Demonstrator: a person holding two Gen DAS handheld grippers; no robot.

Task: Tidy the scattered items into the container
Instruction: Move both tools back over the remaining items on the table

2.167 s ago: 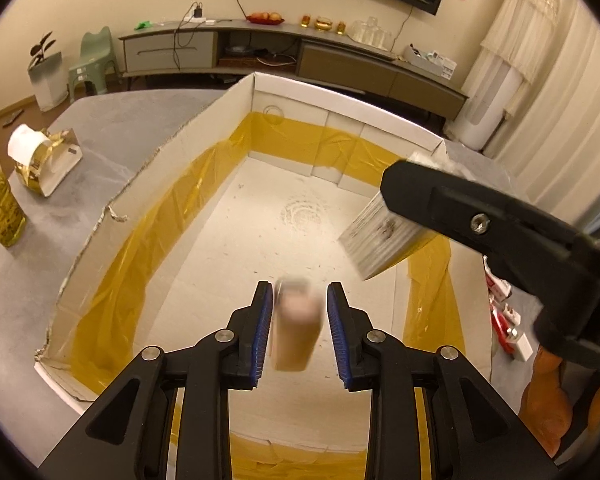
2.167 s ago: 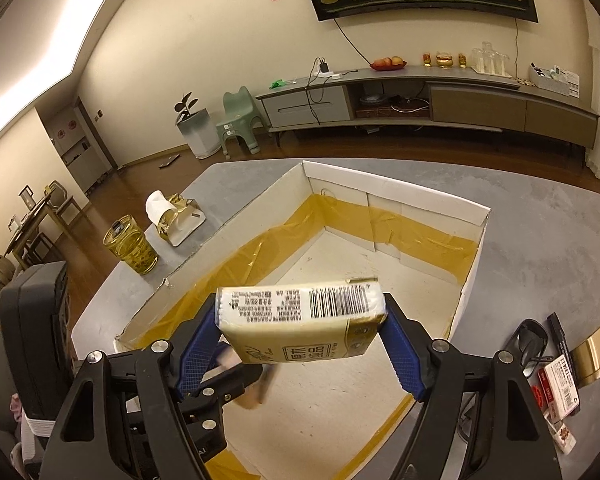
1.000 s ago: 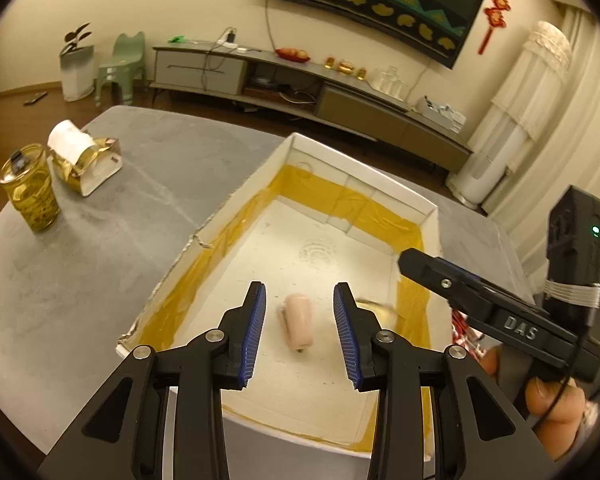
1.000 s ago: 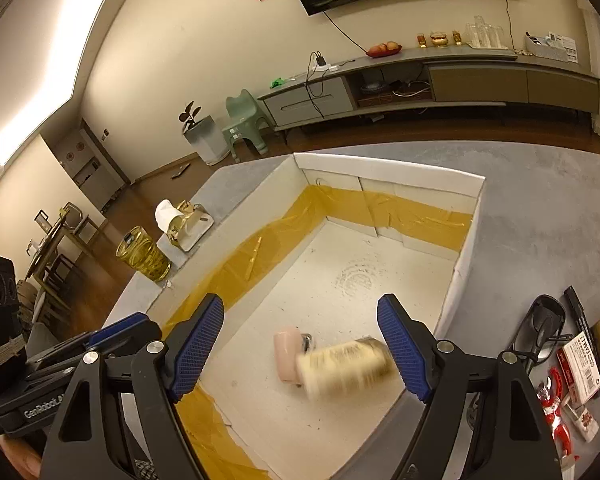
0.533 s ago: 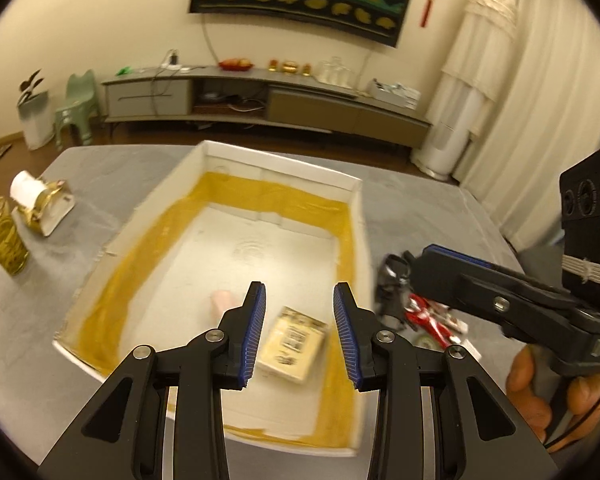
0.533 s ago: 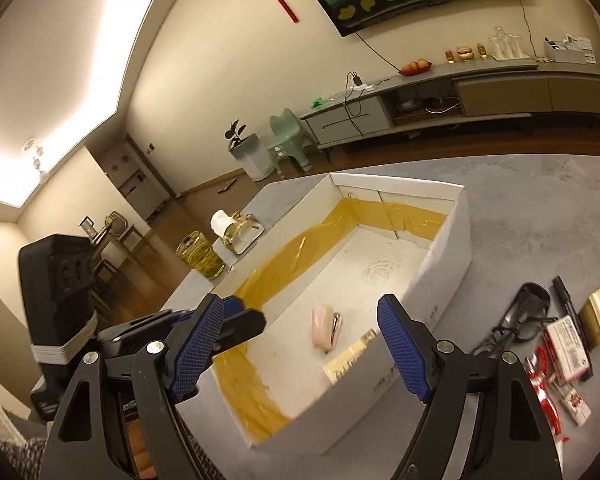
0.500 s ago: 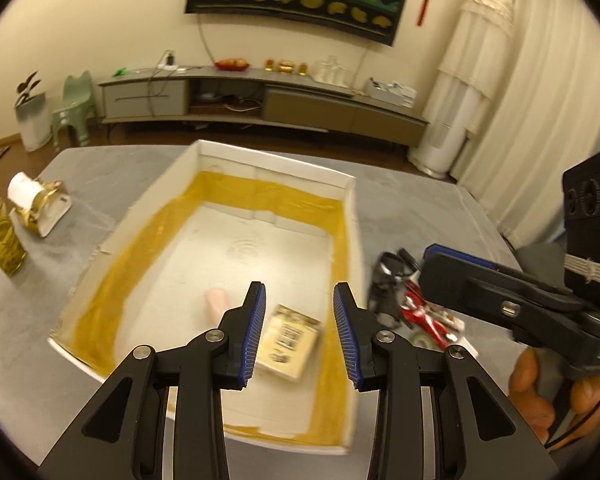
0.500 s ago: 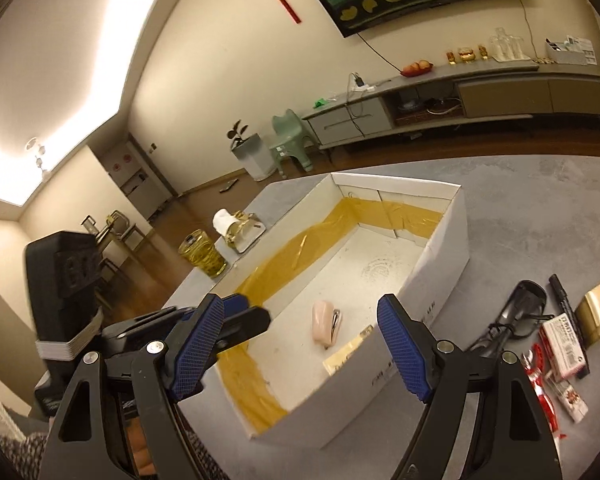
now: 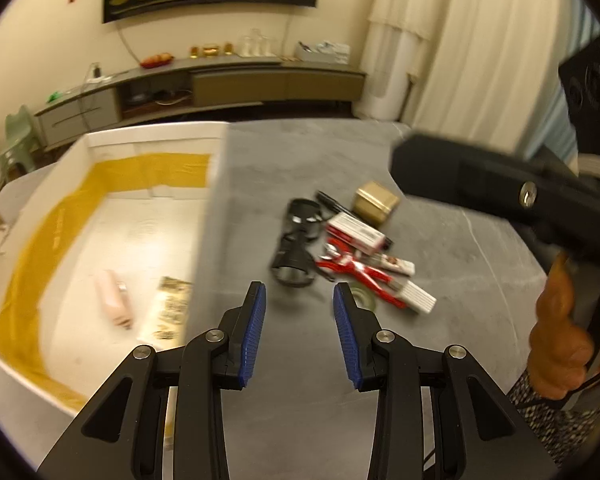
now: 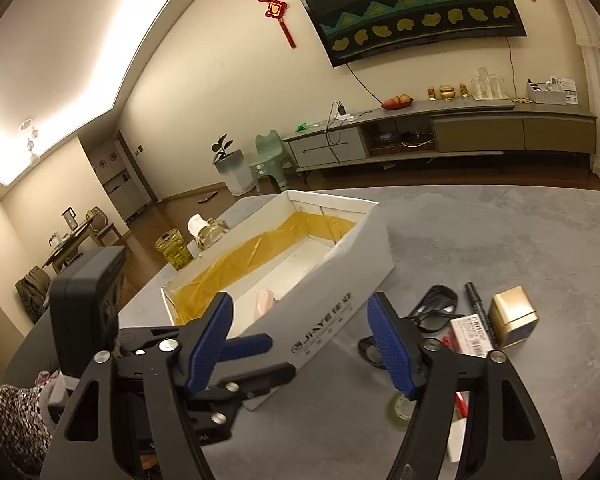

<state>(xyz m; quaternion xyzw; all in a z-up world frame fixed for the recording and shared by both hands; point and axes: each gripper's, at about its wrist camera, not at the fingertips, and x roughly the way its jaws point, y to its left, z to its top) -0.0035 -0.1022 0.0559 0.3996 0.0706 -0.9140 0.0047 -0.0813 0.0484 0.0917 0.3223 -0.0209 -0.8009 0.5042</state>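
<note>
two grippers hang over the grey table, both with jaws spread wide and holding nothing: the left gripper sits just right of the white cardboard box, and the right gripper hovers above the box's near wall and the loose pile. inside the box lie a pink tube and a flat printed packet, side by side near the right wall. still out on the table, close together, are black sunglasses, a black marker, a gold box, a white and red carton, a red toy figure and a roll of tape.
</note>
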